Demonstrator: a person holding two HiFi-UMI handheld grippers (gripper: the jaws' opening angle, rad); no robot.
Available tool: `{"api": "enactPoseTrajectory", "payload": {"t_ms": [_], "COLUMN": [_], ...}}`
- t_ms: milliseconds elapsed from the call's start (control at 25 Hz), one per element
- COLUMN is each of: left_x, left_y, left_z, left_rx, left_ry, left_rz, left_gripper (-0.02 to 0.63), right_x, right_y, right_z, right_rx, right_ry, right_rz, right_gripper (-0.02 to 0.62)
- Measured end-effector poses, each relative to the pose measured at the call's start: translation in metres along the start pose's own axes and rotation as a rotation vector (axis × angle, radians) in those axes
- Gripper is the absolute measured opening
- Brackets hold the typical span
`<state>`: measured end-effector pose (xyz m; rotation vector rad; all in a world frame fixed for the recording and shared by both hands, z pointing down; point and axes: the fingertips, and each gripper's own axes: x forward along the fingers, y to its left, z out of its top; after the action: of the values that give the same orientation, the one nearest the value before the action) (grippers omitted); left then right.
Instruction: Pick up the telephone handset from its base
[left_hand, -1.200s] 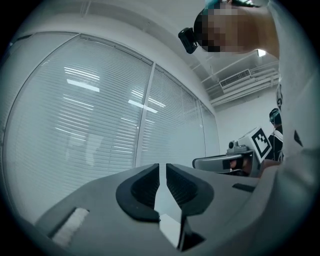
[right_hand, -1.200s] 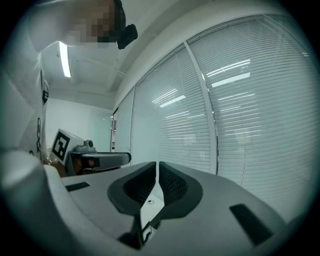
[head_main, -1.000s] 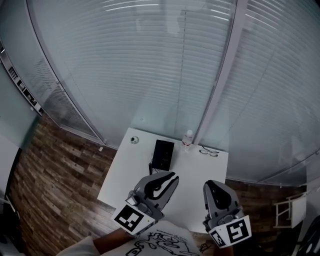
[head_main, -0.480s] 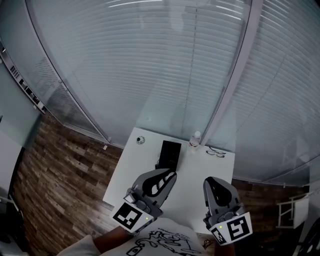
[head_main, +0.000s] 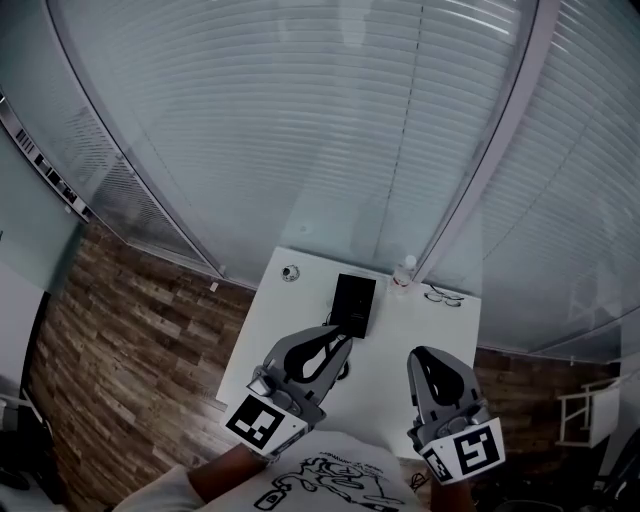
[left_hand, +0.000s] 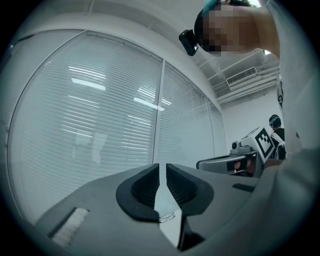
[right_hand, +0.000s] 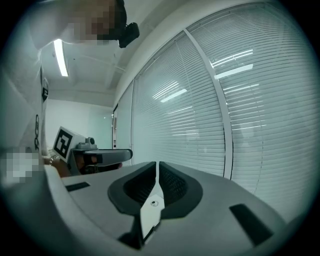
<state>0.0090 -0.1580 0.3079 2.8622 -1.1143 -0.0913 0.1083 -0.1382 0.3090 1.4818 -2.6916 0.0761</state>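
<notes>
A black telephone (head_main: 354, 304), handset resting on its base, lies mid-way along a small white table (head_main: 280, 330) in the head view. My left gripper (head_main: 338, 342) is shut and empty, its tips just short of the phone's near end. My right gripper (head_main: 420, 358) is also shut and empty, over the table's near right part. In the left gripper view the left gripper (left_hand: 160, 172) has its jaws pressed together, and in the right gripper view the right gripper (right_hand: 156, 172) does too. The phone is hidden behind the jaws in both gripper views.
On the table's far edge stand a clear bottle (head_main: 404, 271), a pair of glasses (head_main: 443, 297) and a small round object (head_main: 290, 272). Glass walls with blinds (head_main: 320, 130) rise behind the table. Wooden floor (head_main: 130, 320) lies to the left.
Both grippers have moved forward over the table, toward the phone. The table and phone have shifted right in the head view. Both sets of jaws have stayed shut.
</notes>
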Motion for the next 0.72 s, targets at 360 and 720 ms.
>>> {"api": "enactPoseTrajectory", "payload": {"t_ms": [360, 720], "left_x": [-0.002, 0.015], "left_y": [0.023, 0.051], "left_z": [-0.045, -0.113], "left_rx": [-0.053, -0.151], "left_ry": [0.085, 0.196], "left_rz": [0.022, 0.026], "left_gripper": [0.041, 0.043], "right_x": [0.018, 0.045], "right_y": [0.005, -0.009], "right_z": [-0.049, -0.12], "right_rx": [0.026, 0.079], "right_ry": [0.075, 0.191], "right_rz": [-0.009, -0.028], "right_gripper": [0.017, 0.017]}}
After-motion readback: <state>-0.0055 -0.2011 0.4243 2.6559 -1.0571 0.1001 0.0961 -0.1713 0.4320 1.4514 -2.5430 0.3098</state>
